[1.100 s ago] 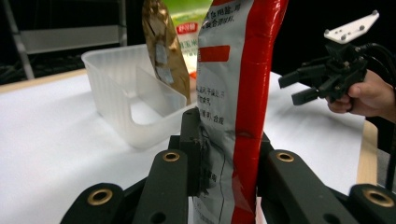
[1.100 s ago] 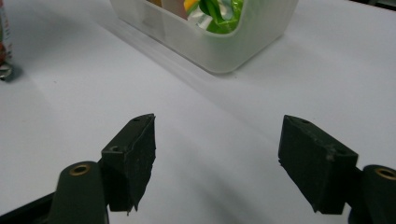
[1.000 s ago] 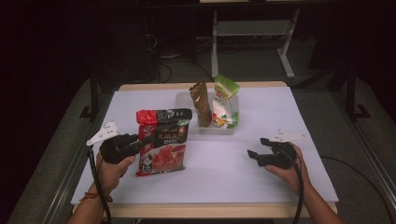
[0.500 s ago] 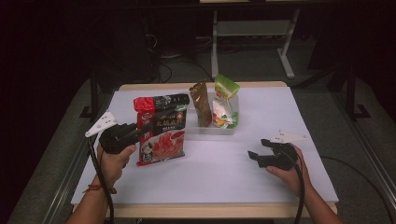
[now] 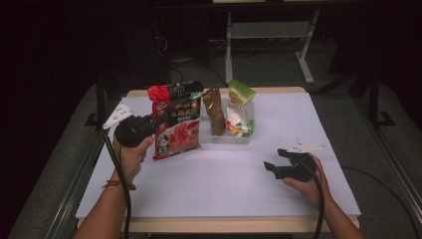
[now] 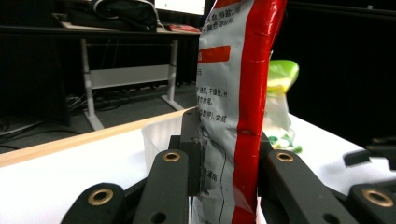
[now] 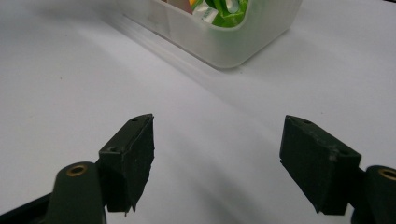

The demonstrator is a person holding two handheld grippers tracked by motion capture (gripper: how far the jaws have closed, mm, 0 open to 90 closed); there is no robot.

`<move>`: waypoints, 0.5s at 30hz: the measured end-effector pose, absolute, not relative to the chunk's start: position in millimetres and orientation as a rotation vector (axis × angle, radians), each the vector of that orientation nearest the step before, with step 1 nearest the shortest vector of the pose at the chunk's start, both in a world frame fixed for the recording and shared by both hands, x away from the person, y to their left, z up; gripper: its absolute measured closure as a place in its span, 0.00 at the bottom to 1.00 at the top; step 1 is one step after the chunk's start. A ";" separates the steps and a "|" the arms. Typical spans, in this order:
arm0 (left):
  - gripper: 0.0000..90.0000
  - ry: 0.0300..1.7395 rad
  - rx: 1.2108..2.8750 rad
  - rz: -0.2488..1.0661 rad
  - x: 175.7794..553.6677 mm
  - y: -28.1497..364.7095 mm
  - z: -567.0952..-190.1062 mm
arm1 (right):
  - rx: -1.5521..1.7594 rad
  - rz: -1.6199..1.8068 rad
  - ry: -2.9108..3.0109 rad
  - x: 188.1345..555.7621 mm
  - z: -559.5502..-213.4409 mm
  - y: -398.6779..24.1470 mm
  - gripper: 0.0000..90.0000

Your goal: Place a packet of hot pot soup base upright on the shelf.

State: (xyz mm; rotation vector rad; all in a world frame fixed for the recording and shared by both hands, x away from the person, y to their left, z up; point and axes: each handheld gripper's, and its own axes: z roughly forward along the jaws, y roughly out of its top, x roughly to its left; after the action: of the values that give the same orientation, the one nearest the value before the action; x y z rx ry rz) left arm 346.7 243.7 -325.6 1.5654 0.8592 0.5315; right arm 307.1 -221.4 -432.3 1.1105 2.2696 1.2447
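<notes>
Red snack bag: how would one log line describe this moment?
left gripper: shut on red snack bag, lifted | right gripper: open, idle | clear bin: two packets

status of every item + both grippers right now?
left gripper: shut on the red snack bag
red snack bag: held upright, lifted off the table
clear plastic bin: on the table, open-topped, holding two packets
brown packet: standing upright in the bin
green packet: standing upright in the bin
right gripper: open, nothing between its jaws, low over the table
</notes>
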 end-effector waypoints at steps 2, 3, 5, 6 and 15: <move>0.85 0.882 1.545 0.539 352.1 242.3 -324.6 | 1.108 1.245 2.271 306.9 -432.4 -221.4 0.29; 0.85 0.890 1.535 0.541 354.9 241.6 -323.7 | 1.106 1.246 2.271 306.8 -432.4 -221.4 0.29; 0.85 0.909 1.524 0.564 360.4 238.3 -320.5 | 1.108 1.246 2.273 307.0 -432.8 -221.4 0.29; 0.85 0.918 1.520 0.570 362.2 236.9 -319.3 | 1.110 1.245 2.274 307.2 -433.2 -221.4 0.29; 0.85 0.967 1.514 0.644 386.0 212.4 -314.5 | 1.104 1.246 2.289 307.8 -435.5 -220.1 0.28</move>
State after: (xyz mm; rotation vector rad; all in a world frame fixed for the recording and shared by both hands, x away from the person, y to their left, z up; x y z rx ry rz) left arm 386.0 212.4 -314.5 1.5142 0.9674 0.6444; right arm 307.8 -220.1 -435.5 1.1044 2.2895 1.2456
